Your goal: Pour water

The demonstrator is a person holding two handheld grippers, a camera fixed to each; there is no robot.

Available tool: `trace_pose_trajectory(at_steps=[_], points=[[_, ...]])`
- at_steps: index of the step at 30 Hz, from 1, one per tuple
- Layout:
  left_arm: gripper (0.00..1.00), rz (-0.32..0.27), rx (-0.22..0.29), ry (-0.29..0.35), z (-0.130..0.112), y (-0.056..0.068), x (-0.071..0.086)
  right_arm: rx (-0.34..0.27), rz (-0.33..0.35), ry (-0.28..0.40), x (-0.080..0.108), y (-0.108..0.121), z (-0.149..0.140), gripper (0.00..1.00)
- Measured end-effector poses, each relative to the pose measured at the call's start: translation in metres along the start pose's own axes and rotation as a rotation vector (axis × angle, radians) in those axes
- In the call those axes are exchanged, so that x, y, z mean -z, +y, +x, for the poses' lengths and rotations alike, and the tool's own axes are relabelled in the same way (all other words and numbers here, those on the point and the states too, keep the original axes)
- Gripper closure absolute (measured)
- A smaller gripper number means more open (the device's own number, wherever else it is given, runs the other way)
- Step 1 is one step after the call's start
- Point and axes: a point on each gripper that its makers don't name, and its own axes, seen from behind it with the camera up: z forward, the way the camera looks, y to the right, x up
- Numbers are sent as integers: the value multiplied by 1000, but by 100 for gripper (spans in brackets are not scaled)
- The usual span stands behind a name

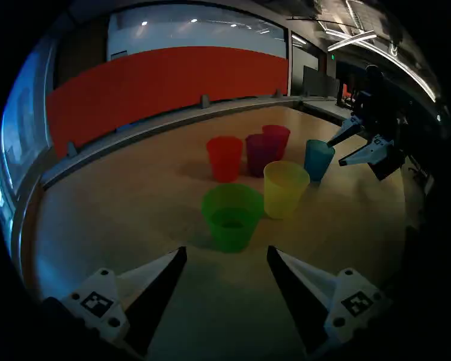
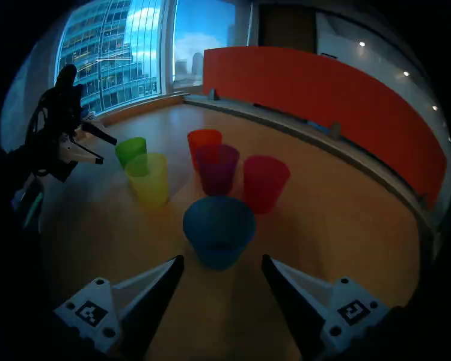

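Ahead of the left claw (image 1: 225, 259) in the left gripper view, fingers spread wide and grasping nothing: a green cup (image 1: 231, 216), upright on the wooden surface (image 1: 135, 198), just beyond the tips. Just right of it and slightly farther, a yellow cup (image 1: 284, 188). Farther still, an orange cup (image 1: 225, 157), a purple cup (image 1: 260, 154) and a crimson cup (image 1: 278, 138) close together, with a blue cup (image 1: 318, 159) to their right. At far right, the right claw (image 1: 335, 153), released, one tip by the blue cup's rim. Over in the right gripper view: right claw (image 2: 222, 259) spread and empty, blue cup (image 2: 219, 231) just past its tips. Beyond, purple cup (image 2: 217, 168), crimson cup (image 2: 264, 182) to its right, orange cup (image 2: 203, 141) farthest. Off to the left, yellow cup (image 2: 148, 178) and green cup (image 2: 131, 150), with the left claw (image 2: 109, 151) released beside the green cup. Cannot tell whether any cup holds water.
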Motion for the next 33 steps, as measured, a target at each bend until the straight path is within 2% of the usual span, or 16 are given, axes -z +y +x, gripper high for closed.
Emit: trace_pose_trajectory(at_steps=[6,12,21,33], points=[[0,38,25,40,6,-1,14,-27,-42,35,17,4,-1,0],[0,96,51,96,15,-7,27,-58,-100,103,34,9,8,0],[0,204,114,231,42,-21,48,-102,-210,215,57,22,29,0],[0,337,149,413,80,-33,79,-129,-385,362,84,48,59,0]])
